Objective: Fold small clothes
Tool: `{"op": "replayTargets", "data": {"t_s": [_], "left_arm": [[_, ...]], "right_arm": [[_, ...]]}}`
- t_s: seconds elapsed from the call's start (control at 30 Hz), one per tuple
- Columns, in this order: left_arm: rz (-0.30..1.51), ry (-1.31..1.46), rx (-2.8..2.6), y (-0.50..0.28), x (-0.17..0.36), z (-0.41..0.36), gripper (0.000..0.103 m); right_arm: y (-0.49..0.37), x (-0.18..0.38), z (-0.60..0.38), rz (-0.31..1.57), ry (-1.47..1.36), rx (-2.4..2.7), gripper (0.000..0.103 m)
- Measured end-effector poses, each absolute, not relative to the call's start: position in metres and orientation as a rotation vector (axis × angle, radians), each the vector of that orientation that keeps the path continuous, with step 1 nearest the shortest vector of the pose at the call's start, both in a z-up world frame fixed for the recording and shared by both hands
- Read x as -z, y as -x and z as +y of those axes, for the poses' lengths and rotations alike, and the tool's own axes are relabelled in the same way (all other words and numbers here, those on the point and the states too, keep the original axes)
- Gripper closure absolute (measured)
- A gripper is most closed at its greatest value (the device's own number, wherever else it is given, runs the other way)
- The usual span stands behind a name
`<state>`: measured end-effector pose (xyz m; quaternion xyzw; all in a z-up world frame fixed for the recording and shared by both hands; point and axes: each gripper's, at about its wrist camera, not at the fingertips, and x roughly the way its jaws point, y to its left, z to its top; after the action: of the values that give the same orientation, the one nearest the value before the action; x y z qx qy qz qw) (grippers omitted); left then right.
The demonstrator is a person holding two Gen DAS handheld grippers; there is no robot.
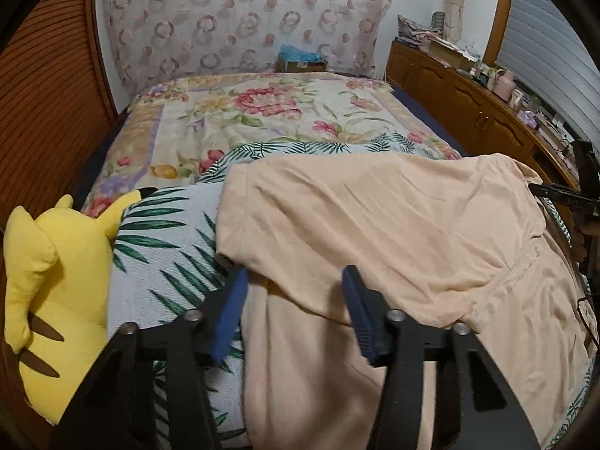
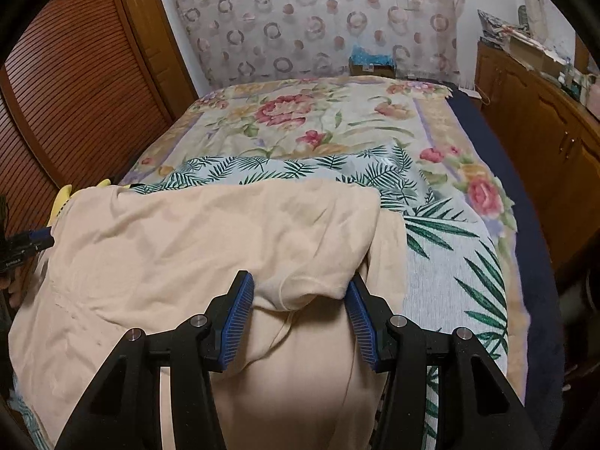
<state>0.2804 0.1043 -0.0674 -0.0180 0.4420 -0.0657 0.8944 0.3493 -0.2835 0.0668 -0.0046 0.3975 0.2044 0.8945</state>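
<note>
Two tongs are at work, one per hand. The left tongs (image 1: 294, 281) stand about half open, their two blue pads (image 1: 358, 311) straddling the near left edge of the peach garment (image 1: 375, 232); cloth lies between the jaws, and the left pad's tip disappears under the folded edge, so whether they truly pinch it cannot be told. The right tongs (image 2: 300, 292) are likewise half open, with a bunched fold of the same garment's right edge filling the gap and touching both pads (image 2: 240, 311), which looks like a hold on the cloth.

From largest to smallest: one bed (image 2: 540, 225) with a dark blue edge fills the room's middle. On it lies one floral quilt (image 1: 262, 112), and over the quilt's near part one pale cover printed with green palm leaves (image 1: 165, 240). The single peach garment lies spread and creased on that leafy cover at the near end of the bed, its upper layer folded back over the lower; its near part runs out of the picture, so its kind is hard to tell.

One yellow plush toy (image 1: 56, 277) sits just left of the garment, touching the leafy cover; in the right wrist view only its yellow ear tips (image 2: 63, 195) peep past the cloth. One small box (image 1: 302, 60) stands at the far end of the bed, its contents blurred. A wooden counter (image 1: 468, 101) on the right carries small clutter too tiny to count.
</note>
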Motion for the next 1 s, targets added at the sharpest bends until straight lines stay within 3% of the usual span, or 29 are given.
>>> {"op": "replayTargets", "data": {"t_s": [0.33,0.4,0.5,0.53,0.57,0.63,0.67,0.7,1.0], "left_arm": [[0.932,0.041,0.087,-0.301,0.072,0.109,0.053],[0.924,0.022,0.081,-0.300,0.072,0.107,0.072],[0.904,-0.010,0.078,-0.298,0.068,0.102,0.083],[0.898,-0.021,0.076,-0.298,0.067,0.100,0.085],[0.897,-0.028,0.072,-0.300,0.066,0.101,0.088],[0.894,-0.033,0.070,-0.303,0.065,0.102,0.088],[0.888,-0.034,0.073,-0.304,0.063,0.102,0.092],[0.880,-0.035,0.073,-0.304,0.061,0.102,0.095],[0.766,-0.035,0.096,-0.294,0.020,0.098,0.098]], "right_arm": [[-0.352,-0.067,-0.275,0.818,0.049,-0.405,0.051],[-0.352,-0.067,-0.274,0.815,0.060,-0.400,0.051],[-0.354,-0.070,-0.275,0.818,0.067,-0.401,0.051],[-0.354,-0.071,-0.273,0.815,0.071,-0.411,0.056],[-0.354,-0.072,-0.273,0.815,0.081,-0.423,0.068],[-0.355,-0.073,-0.269,0.807,0.104,-0.428,0.076],[-0.355,-0.074,-0.270,0.804,0.104,-0.439,0.089],[-0.355,-0.075,-0.271,0.800,0.102,-0.453,0.095],[-0.335,-0.100,-0.290,0.699,0.052,-0.524,0.099]]}}
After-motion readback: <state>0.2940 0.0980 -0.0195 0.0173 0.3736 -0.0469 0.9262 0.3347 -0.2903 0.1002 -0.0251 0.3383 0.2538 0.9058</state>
